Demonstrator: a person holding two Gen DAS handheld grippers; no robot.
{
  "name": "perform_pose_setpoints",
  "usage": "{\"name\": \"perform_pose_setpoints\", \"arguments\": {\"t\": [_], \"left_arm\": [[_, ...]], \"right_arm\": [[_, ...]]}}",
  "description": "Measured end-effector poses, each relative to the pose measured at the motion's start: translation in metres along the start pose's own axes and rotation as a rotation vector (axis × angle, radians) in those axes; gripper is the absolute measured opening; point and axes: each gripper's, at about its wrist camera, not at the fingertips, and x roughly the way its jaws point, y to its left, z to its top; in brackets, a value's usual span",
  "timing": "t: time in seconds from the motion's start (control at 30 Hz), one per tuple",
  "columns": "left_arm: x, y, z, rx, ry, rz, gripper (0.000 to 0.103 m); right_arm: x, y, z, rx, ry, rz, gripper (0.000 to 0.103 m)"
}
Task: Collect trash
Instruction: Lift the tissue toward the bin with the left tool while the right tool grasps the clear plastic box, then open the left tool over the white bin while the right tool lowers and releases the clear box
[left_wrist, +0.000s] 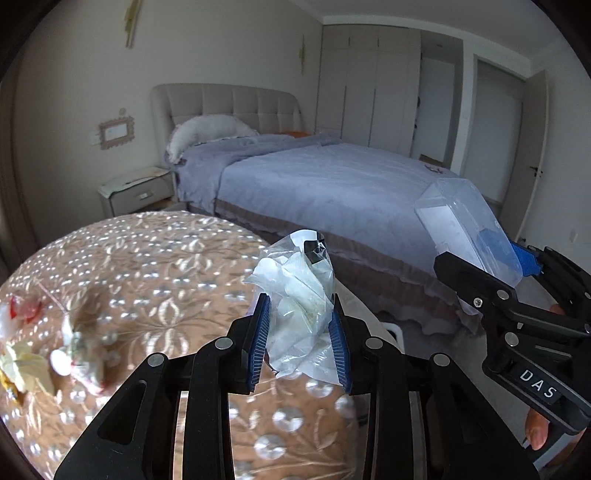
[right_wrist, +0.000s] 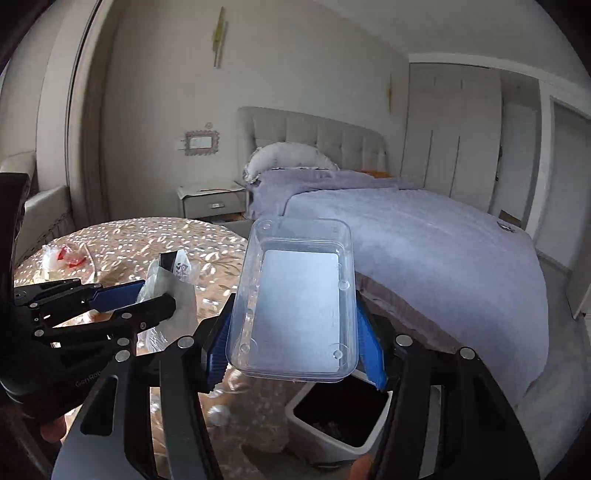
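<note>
The left hand-held gripper (left_wrist: 300, 334) pinches a crumpled clear plastic wrapper (left_wrist: 301, 295) over the near right edge of the round worktop (left_wrist: 147, 266), whose glossy floral cloth is blurred. The right hand-held gripper (right_wrist: 295, 354), tilted downward, clamps a rigid transparent rectangular tray (right_wrist: 295, 295) above a white bin (right_wrist: 343, 424), half hidden below.

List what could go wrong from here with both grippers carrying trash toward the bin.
1. The clear rectangular plastic container is pinched only by its side walls in the right gripper; smooth, flexible walls could slip or buckle.
2. The crumpled transparent plastic wrapper bulges loosely above the left gripper and might slide out.
3. The white bin with a black liner sits low beside the gold patterned round table; a release short of it could miss.
</note>
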Motion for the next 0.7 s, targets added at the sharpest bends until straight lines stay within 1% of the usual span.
{"name": "perform_pose_setpoints", "arguments": {"t": [0.17,0.3,0.47,0.53,0.7], "left_arm": [[0.043,-0.052,0.009,0.037,0.025,-0.052,0.031],[0.078,-0.075,0.008,0.019,0.063,-0.081,0.031],[0.127,-0.105,-0.002,0.02,0.134,-0.087,0.032],[0.146,-0.118,-0.008,0.035,0.158,-0.077,0.032],[0.193,-0.133,-0.021,0.017,0.173,-0.029,0.033]], "right_arm": [[0.014,-0.036,-0.017,0.049,0.043,-0.045,0.059],[0.026,-0.062,-0.03,0.072,0.067,-0.082,0.059],[0.045,-0.094,-0.042,0.098,0.091,-0.112,0.059],[0.055,-0.105,-0.048,0.114,0.104,-0.116,0.059],[0.091,-0.131,-0.063,0.14,0.14,-0.105,0.059]]}}
